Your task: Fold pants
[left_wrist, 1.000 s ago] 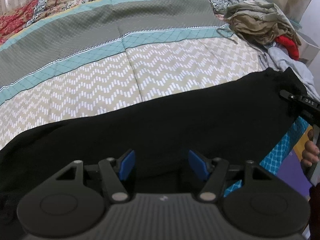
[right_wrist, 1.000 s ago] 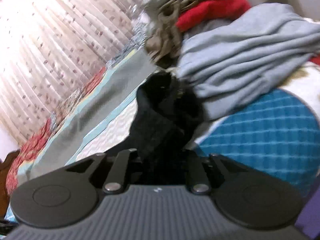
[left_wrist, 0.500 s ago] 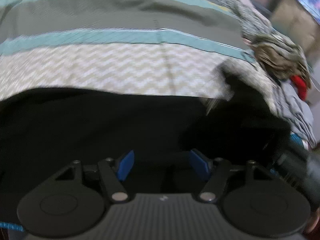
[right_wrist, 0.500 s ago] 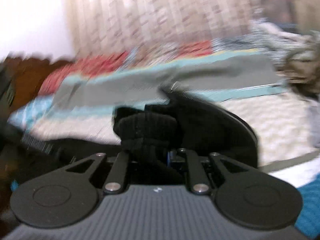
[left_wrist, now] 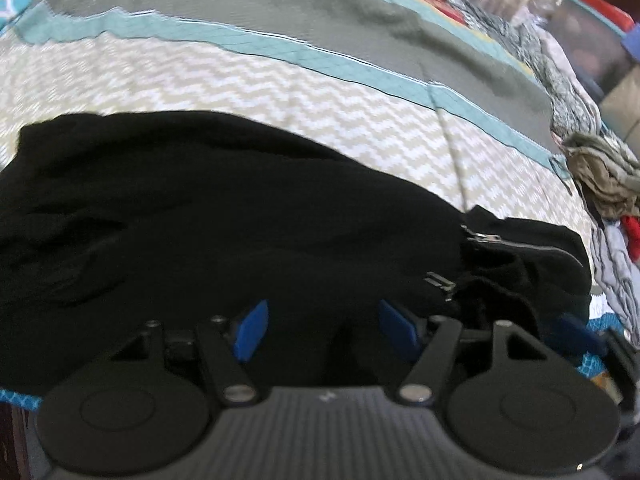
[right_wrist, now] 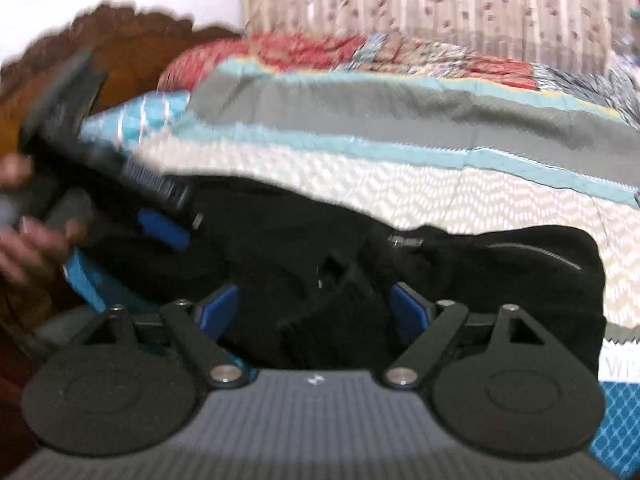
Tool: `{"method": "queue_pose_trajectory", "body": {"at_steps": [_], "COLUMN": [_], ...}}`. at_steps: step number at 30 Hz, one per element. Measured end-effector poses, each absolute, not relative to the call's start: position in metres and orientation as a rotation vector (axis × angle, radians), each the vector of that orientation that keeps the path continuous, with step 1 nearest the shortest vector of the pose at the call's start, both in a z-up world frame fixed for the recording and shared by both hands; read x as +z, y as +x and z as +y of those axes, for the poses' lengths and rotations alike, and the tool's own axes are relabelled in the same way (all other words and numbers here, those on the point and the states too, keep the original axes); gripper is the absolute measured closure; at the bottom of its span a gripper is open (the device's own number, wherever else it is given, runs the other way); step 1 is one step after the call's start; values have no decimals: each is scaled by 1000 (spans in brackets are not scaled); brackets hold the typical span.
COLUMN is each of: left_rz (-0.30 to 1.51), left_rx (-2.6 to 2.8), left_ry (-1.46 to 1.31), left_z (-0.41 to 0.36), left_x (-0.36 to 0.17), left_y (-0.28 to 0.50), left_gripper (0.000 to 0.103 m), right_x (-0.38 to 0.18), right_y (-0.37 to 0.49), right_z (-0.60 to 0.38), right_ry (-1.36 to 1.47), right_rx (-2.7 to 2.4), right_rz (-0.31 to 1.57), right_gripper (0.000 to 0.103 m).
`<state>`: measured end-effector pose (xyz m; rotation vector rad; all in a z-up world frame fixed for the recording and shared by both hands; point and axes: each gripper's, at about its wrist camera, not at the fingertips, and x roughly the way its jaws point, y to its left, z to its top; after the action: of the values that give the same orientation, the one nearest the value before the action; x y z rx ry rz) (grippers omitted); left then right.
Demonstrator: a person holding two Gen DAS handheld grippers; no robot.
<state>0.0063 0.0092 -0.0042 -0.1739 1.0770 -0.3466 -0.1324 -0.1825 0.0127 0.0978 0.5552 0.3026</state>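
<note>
Black pants (left_wrist: 224, 216) lie across the near edge of the bed, with one end folded over onto the rest; a zipper (left_wrist: 486, 238) shows at the fold. My left gripper (left_wrist: 324, 328) is open, blue pads apart, low over the pants' near edge. My right gripper (right_wrist: 314, 306) is open over the folded black cloth (right_wrist: 460, 280), holding nothing. The left gripper also shows in the right wrist view (right_wrist: 160, 216), held by a hand (right_wrist: 32, 240) at the left.
A striped and zigzag bedspread (left_wrist: 320, 92) covers the bed. A pile of clothes (left_wrist: 604, 172), olive, red and grey, sits at the right end. A wooden headboard (right_wrist: 132, 36) and curtains (right_wrist: 440, 0) stand behind. A blue patterned sheet (right_wrist: 616, 424) hangs at the bed's front.
My right gripper carried the pants' end leftward over the rest, then opened and let it go. My left gripper view swung to the left end of the pants.
</note>
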Motion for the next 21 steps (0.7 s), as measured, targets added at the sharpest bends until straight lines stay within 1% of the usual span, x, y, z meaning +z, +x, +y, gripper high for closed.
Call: {"method": "queue_pose_trajectory", "body": {"at_steps": [1,3,4,5,6,8,9,10,12,16,18,21], "left_rz": [1070,1045,1028,1006,988,946,927,906,863,812,817,828], "left_rx": [-345,-342,-337,-327,-317,-288,-267,-241,-176,-43,0,1], "left_ry": [-183,-199,-206,-214,-222,-248,-264,-282,-320,-434,-514,-644], "left_z": [17,37,47,59,69,94,107,121,154,215,242,265], "left_x": [-4,-2,0,2,4,9,11,12,14,5,-6,-24], "left_y": [4,-1,-4,-7,-11,-18,-21,-26,-37,-50,-48,-39], "left_gripper": [39,39,39,39,38,34,28,25,24,16,16,16], "right_x": [17,16,13,5,-2,-24,-41,-49,-38,-2,12,16], "right_y": [-132,-124,-119,-112,-110,-100,-89,-89,-93,-108,-109,-95], "right_z": [-188,-196,-199,-197,-196,-188,-182,-180,-174,-159,-144,-118], "right_ry": [144,251,311,354,381,354,316,331,332,310,280,253], "right_rx": [291,279,274,266,254,186,115,86,69,121,146,184], "right_rz": [547,555,570,593,619,709,783,784,777,692,668,692], "right_gripper": [34,53,58,67,71,72,75,75,73,68,66,66]}}
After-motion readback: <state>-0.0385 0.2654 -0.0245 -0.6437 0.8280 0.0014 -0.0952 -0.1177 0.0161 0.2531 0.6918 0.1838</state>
